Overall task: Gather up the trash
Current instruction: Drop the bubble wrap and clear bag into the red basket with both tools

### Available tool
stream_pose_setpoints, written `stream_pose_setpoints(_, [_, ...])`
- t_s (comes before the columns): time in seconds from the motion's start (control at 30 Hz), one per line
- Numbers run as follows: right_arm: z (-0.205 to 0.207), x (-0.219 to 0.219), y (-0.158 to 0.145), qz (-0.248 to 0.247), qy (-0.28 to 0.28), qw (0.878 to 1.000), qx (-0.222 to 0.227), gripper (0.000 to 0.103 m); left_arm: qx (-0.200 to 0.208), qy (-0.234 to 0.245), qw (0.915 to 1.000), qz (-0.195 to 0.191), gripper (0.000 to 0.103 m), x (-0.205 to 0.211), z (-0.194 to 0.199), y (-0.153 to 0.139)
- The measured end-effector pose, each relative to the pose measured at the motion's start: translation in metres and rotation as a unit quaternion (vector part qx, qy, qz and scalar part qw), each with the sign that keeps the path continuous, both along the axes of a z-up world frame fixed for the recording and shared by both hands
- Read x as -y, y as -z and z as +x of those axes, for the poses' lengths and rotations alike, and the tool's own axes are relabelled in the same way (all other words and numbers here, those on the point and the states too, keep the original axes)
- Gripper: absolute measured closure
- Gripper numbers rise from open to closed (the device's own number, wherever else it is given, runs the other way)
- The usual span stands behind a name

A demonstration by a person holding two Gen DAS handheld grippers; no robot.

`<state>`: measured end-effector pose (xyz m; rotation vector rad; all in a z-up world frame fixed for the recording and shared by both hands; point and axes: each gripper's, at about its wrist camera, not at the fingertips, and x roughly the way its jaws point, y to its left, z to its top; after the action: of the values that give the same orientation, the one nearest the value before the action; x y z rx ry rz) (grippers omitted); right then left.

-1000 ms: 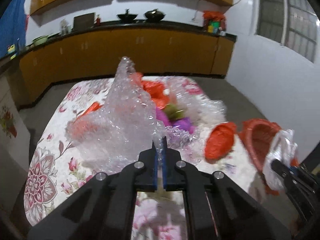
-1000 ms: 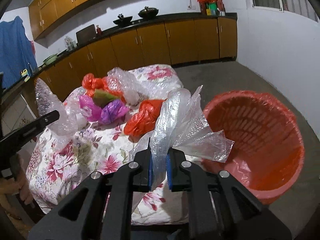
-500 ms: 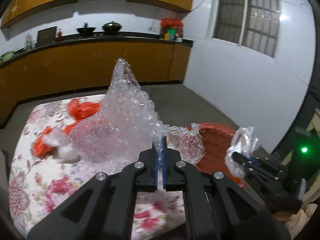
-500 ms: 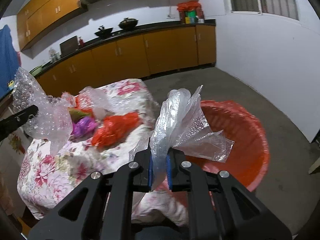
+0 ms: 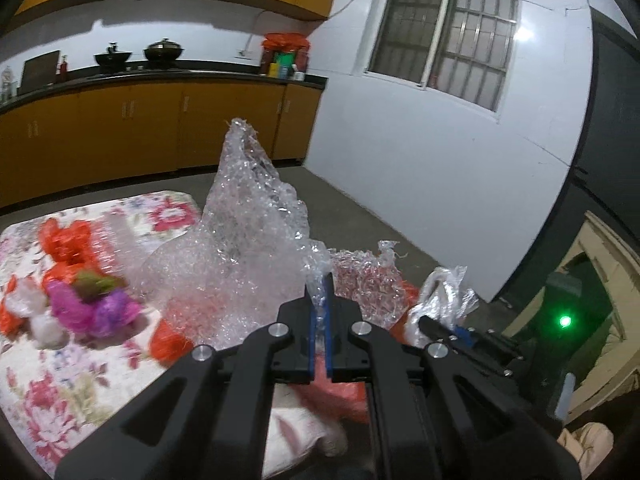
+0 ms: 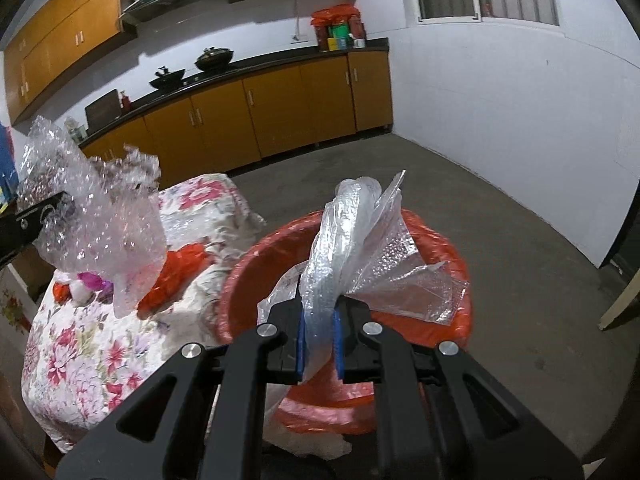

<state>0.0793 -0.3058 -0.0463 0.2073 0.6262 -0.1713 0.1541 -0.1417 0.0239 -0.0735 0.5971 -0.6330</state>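
My left gripper (image 5: 319, 312) is shut on a large crumpled sheet of clear bubble wrap (image 5: 248, 248) and holds it up over the table's right edge; it also shows in the right wrist view (image 6: 96, 220). My right gripper (image 6: 319, 320) is shut on a clear plastic bag (image 6: 360, 248) and holds it over the red basket (image 6: 440, 236), which is lined with a red bag. The right gripper with its bag (image 5: 440, 296) shows at the right of the left wrist view.
The table has a floral cloth (image 6: 100, 352). On it lie red bags (image 5: 66, 236), purple bags (image 5: 92, 308) and white wads (image 5: 24, 300). Another red bag (image 6: 176, 272) lies near the basket. Orange kitchen cabinets (image 6: 280, 108) line the far wall. The floor is grey concrete.
Both grippers have swung right, away from the table and toward the basket. The right gripper's bag is now over the basket's opening. The bubble wrap has come along with the left gripper.
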Motion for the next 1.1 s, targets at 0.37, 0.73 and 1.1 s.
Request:
stream_pose_setpoints(0.37, [-0.001,0.035,0.005,0.01,0.016,1.0,-0.001,0.092,-0.02,0.056,0.9981,-0.015,0.098,0.057,0.014,0.01])
stream_pose_setpoints(0.73, [0.01,0.049,0.012,0.027,0.002,1.0,-0.001,0.092,-0.052,0.077,0.9957,0.005,0.098,0.089,0.028,0.043])
stream_pose_setpoints(1.1, [0.01,0.061,0.023,0.043,-0.019,0.999,-0.011,0.083,-0.096,0.072,0.9927,0.014,0.084,0.09,0.047,0.072])
